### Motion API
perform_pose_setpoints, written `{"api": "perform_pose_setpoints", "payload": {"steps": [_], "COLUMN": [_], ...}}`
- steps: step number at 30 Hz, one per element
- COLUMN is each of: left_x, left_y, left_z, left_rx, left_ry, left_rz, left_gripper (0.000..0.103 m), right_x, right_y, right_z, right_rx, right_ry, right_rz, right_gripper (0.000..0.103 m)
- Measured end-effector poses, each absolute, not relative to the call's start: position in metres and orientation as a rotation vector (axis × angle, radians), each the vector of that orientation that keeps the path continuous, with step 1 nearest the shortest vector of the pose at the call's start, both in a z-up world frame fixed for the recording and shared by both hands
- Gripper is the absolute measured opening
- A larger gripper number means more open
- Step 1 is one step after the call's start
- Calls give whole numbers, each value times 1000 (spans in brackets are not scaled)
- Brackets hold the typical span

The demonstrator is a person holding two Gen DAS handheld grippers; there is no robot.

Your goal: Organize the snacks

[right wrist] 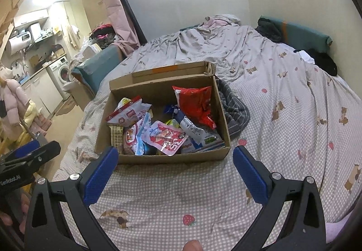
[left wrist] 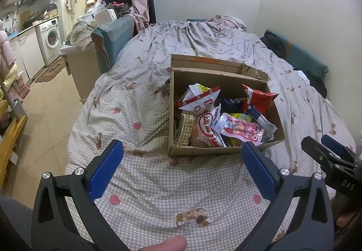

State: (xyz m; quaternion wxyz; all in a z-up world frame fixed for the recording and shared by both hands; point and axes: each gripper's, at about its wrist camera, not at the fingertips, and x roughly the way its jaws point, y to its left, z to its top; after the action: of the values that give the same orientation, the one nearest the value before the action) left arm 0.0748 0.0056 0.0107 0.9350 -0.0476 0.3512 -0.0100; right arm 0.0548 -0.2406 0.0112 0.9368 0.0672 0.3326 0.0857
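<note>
An open cardboard box point(left wrist: 203, 151) stands on the bed, also in the right wrist view point(right wrist: 172, 157). It holds several snack packets: a red bag point(left wrist: 258, 98) point(right wrist: 196, 103), a red-and-white pouch point(left wrist: 199, 99) point(right wrist: 126, 115) and a pink "35" pouch point(left wrist: 244, 131) point(right wrist: 167, 140). My left gripper point(left wrist: 182, 155) is open and empty, just short of the box's near wall. My right gripper point(right wrist: 175, 162) is open and empty, also at the near wall. Each gripper shows at the edge of the other's view.
The bed has a checked quilt point(left wrist: 158, 187) point(right wrist: 282, 137). A striped grey cloth point(right wrist: 235, 108) lies against the box's right side. Dark clothes point(right wrist: 323, 60) and a teal bolster point(right wrist: 303, 33) lie by the wall. The floor, a washing machine point(left wrist: 51, 38) and a teal sofa point(left wrist: 113, 35) are to the left.
</note>
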Motion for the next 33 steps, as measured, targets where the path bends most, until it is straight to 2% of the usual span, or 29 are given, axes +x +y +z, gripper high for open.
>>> {"api": "perform_pose_setpoints", "payload": {"steps": [33], "left_x": [76], "left_y": [2], "left_z": [7], "left_rx": [-90], "left_ry": [738], "left_rz": [-37], "left_gripper": [103], "right_x": [57], "right_y": [-241], "right_z": [11], "right_rx": [133], "right_ry": [686], "right_rz": [163], "right_gripper": [103]}}
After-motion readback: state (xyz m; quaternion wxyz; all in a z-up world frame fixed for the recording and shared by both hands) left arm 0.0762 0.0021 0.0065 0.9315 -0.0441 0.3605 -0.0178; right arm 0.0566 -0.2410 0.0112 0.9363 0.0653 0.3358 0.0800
